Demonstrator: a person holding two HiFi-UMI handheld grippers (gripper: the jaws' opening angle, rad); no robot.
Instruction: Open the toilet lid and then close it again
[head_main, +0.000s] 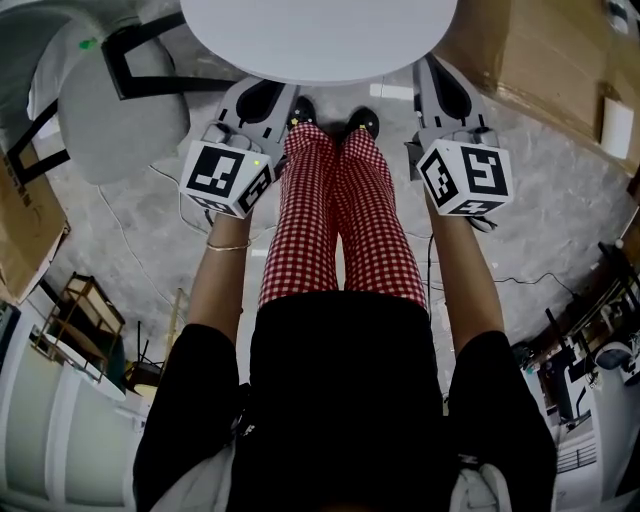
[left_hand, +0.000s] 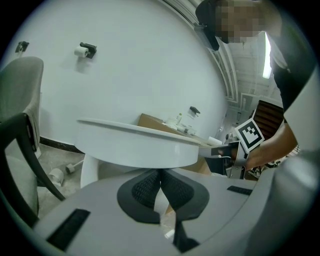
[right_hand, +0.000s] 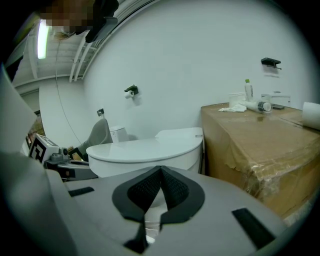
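Grey left gripper, at eleven o'clock, has its jaws pressed together on nothing. The white toilet lid lies down at twelve. The right gripper, at one o'clock, is equally pinched and empty. Closed tips may skid off the glossy lid, letting it slam.

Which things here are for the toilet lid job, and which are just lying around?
For the job: lid, closed; left gripper and right gripper, both shut and empty.

Lying around: chair, box, bottle on the box, paper roll on the wall.
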